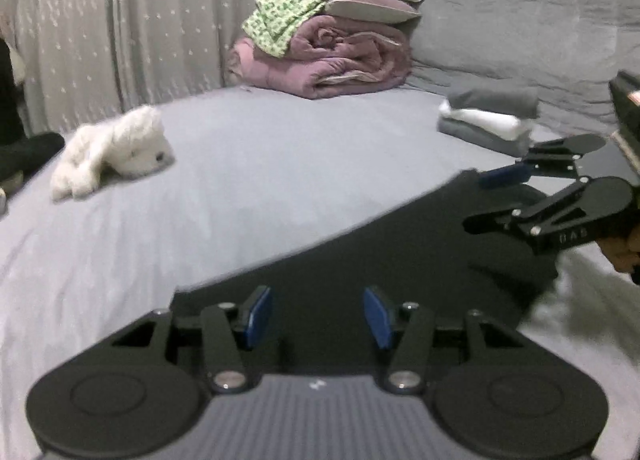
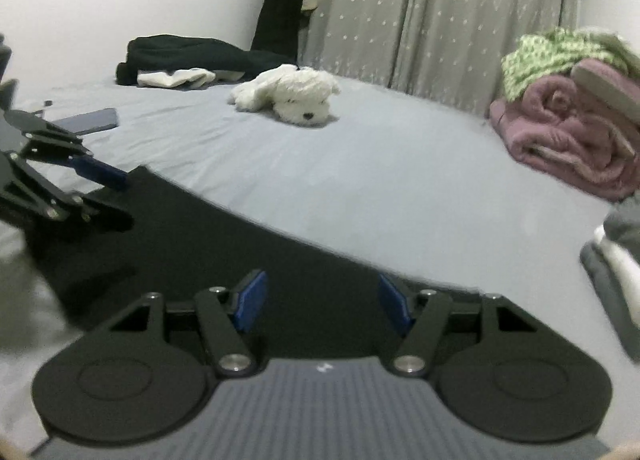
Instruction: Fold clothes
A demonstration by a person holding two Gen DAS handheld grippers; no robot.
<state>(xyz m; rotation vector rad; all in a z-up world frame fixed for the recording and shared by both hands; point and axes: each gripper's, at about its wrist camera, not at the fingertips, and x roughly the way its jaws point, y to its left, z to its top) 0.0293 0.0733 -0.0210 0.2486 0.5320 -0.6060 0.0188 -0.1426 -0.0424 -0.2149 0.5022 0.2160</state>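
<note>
A black garment (image 1: pixel 400 252) lies flat on the grey bed sheet (image 1: pixel 240 187), its straight edge running diagonally; it also shows in the right wrist view (image 2: pixel 224 244). My left gripper (image 1: pixel 318 316) stands open low over the garment's near part, blue pads apart, nothing pinched between them. It shows side-on in the right wrist view (image 2: pixel 116 195). My right gripper (image 2: pixel 322 304) is open too, over the garment near its edge. From the left wrist view it (image 1: pixel 488 199) sits at the garment's far right end, a hand behind it.
A white plush dog (image 2: pixel 292 95) lies mid-bed. A rolled pink quilt (image 1: pixel 332 55) topped with green patterned cloth sits at the back. A folded grey and white stack (image 1: pixel 488 119) lies right. Black clothes (image 2: pixel 192 55) and a dark flat device (image 2: pixel 90 119) lie far left.
</note>
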